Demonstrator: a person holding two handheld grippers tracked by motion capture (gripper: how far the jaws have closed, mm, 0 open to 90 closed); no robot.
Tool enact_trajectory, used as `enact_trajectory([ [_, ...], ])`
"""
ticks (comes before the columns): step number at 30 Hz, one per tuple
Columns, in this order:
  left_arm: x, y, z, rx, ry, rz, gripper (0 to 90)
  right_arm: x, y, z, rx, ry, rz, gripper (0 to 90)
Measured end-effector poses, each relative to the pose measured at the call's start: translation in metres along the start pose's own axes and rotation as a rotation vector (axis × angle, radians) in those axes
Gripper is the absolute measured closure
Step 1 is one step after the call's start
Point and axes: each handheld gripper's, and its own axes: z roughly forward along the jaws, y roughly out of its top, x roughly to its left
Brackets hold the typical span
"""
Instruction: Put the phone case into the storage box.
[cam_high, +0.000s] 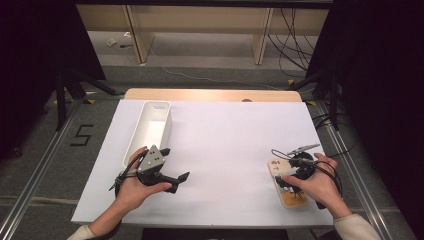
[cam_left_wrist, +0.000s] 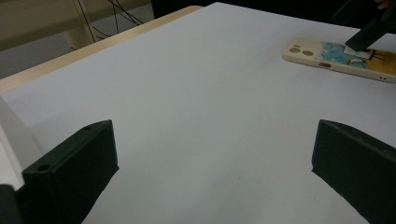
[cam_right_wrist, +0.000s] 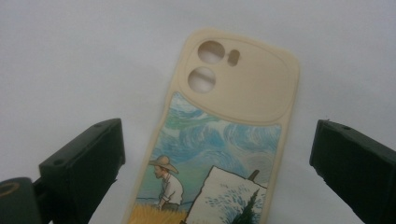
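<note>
The phone case lies flat near the bench's right front edge, its lower end cut off in the right gripper view. The right hand-held gripper straddles it, jaws wide and clear of its sides (the hand hides much of it from above). The left hand-held gripper gapes over bare bench beside the white tray.
</note>
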Motion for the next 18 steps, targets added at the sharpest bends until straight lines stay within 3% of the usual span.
enact_trajectory([
  [7, 0.000, 0.000, 0.000, -0.002, -0.002, -0.001, 0.0, 0.000, -0.004, 0.008, 0.082, -0.002, 0.034, 3.9],
  [18, 0.000, 0.000, 0.000, -0.001, -0.002, 0.000, 0.0, 0.002, -0.007, 0.011, 0.108, -0.006, 0.067, 3.5],
])
